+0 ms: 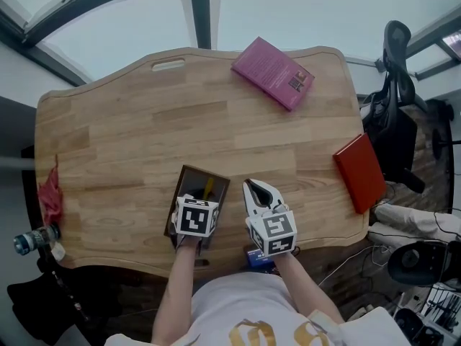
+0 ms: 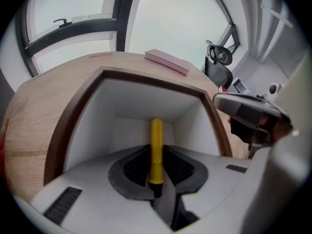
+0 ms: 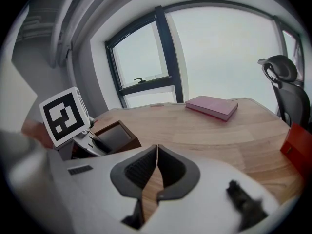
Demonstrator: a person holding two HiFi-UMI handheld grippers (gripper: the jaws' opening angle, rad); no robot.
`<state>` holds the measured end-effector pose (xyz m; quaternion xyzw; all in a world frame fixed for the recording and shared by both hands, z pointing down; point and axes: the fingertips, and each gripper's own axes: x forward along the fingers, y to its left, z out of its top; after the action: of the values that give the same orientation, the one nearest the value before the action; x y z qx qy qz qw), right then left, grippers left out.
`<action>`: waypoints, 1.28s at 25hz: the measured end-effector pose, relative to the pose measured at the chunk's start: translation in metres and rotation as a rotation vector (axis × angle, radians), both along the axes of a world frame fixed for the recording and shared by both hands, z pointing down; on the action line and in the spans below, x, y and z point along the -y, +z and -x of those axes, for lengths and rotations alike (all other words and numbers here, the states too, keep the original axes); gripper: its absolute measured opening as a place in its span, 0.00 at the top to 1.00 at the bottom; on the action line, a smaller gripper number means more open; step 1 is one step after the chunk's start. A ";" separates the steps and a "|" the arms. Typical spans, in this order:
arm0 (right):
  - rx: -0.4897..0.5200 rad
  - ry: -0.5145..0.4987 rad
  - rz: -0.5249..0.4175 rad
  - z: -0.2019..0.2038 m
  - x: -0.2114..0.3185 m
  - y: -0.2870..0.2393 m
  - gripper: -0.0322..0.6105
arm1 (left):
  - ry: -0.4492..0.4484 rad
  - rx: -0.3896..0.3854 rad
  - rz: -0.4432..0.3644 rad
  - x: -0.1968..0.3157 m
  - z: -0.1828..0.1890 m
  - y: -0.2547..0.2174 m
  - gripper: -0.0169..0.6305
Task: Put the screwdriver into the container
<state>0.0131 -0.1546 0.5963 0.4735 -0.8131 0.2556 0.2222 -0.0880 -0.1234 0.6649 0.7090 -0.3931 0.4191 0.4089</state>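
Observation:
A brown-rimmed container (image 1: 186, 181) with white inner walls (image 2: 146, 101) stands near the wooden table's (image 1: 130, 121) front edge. My left gripper (image 2: 156, 167) is shut on a yellow screwdriver (image 2: 156, 147), whose handle points forward and down into the container. In the head view the left gripper (image 1: 202, 199) hangs over the container's near end, with the yellow screwdriver (image 1: 209, 188) just visible inside. My right gripper (image 1: 253, 187) hovers just right of the container, shut with nothing between its jaws. The right gripper view shows the right gripper (image 3: 157, 165) and the container (image 3: 114, 136) at left.
A pink book (image 1: 272, 72) lies at the table's far side and a red book (image 1: 359, 171) at its right edge. A black office chair (image 1: 396, 92) stands to the right. A red object (image 1: 50, 193) lies at the left edge, a bottle (image 1: 32, 240) beyond it.

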 end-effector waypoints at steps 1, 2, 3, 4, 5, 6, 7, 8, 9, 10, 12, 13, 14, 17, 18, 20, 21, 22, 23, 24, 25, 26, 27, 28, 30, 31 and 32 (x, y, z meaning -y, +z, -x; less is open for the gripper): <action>0.000 0.001 0.001 0.000 0.000 0.001 0.90 | -0.001 -0.001 0.005 -0.001 0.000 0.001 0.85; 0.000 0.002 0.000 -0.001 0.000 0.001 0.90 | -0.002 -0.001 0.009 -0.001 -0.001 0.001 0.85; -0.001 0.003 0.000 -0.002 0.001 0.001 0.90 | -0.002 0.000 0.011 -0.001 -0.001 0.002 0.85; -0.001 0.003 0.001 -0.002 0.001 0.002 0.90 | 0.000 0.001 0.009 -0.001 -0.002 0.003 0.85; 0.000 0.001 0.003 -0.002 0.001 0.002 0.90 | 0.003 0.001 0.005 0.000 -0.002 0.003 0.85; 0.002 -0.001 0.006 -0.001 0.001 0.002 0.90 | 0.006 0.001 0.000 0.001 -0.002 0.003 0.85; 0.004 -0.003 0.008 0.000 0.001 0.003 0.90 | 0.009 0.000 -0.002 0.002 -0.002 0.003 0.85; 0.005 -0.004 0.010 0.001 0.001 0.003 0.90 | 0.010 -0.001 -0.003 0.002 -0.002 0.003 0.85; 0.005 -0.004 0.010 0.001 0.001 0.003 0.90 | 0.010 -0.003 -0.002 0.002 -0.002 0.003 0.85; 0.006 -0.004 0.011 0.001 0.002 0.004 0.90 | 0.009 -0.003 0.001 0.002 -0.002 0.003 0.85; 0.007 -0.004 0.011 0.002 0.002 0.004 0.90 | 0.007 -0.002 0.005 0.001 -0.001 0.003 0.85; 0.008 -0.005 0.011 0.002 0.002 0.004 0.90 | 0.006 -0.002 0.004 0.001 -0.002 0.003 0.85; 0.009 -0.005 0.011 0.002 0.002 0.004 0.90 | 0.006 -0.002 0.004 0.001 -0.002 0.003 0.85; 0.009 -0.003 0.011 0.002 0.002 0.004 0.90 | 0.008 -0.003 0.001 0.001 -0.001 0.004 0.85; 0.009 -0.002 0.011 0.002 0.002 0.004 0.90 | 0.009 -0.003 -0.004 0.002 -0.001 0.004 0.85; 0.009 0.000 0.011 0.001 0.002 0.004 0.90 | 0.007 0.000 0.000 0.002 -0.001 0.003 0.85; 0.009 0.001 0.010 0.000 0.002 0.004 0.90 | 0.004 0.002 0.004 0.001 -0.001 0.003 0.85; 0.009 0.001 0.010 -0.001 0.002 0.004 0.90 | 0.002 0.003 0.006 0.001 -0.002 0.003 0.85; 0.009 0.002 0.009 -0.001 0.002 0.003 0.90 | 0.001 0.003 0.005 0.001 -0.002 0.003 0.85; 0.010 0.001 0.009 -0.001 0.001 0.003 0.90 | 0.002 0.003 0.002 0.001 -0.002 0.003 0.85; 0.011 0.002 0.008 -0.001 0.001 0.002 0.90 | 0.002 0.003 0.000 0.001 -0.002 0.003 0.85; 0.011 0.003 0.007 -0.001 0.001 0.002 0.90 | 0.001 0.004 0.001 0.001 -0.002 0.003 0.85; 0.009 0.005 0.004 -0.002 0.000 0.002 0.90 | -0.001 0.005 0.004 0.000 -0.001 0.003 0.85; 0.007 0.007 0.001 -0.003 0.000 0.002 0.90 | -0.004 0.006 0.006 -0.001 -0.001 0.003 0.84; 0.004 0.010 -0.003 -0.004 -0.001 0.002 0.90 | -0.009 0.003 0.004 -0.001 -0.001 0.002 0.84; 0.005 0.010 -0.003 -0.005 -0.001 0.001 0.90 | -0.010 0.001 0.001 -0.001 -0.002 0.002 0.84; 0.007 0.009 -0.001 -0.005 -0.001 0.000 0.90 | -0.009 0.000 -0.002 -0.001 -0.002 0.002 0.84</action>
<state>0.0177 -0.1532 0.5968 0.4765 -0.8118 0.2578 0.2179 -0.0859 -0.1229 0.6666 0.7074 -0.3968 0.4169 0.4103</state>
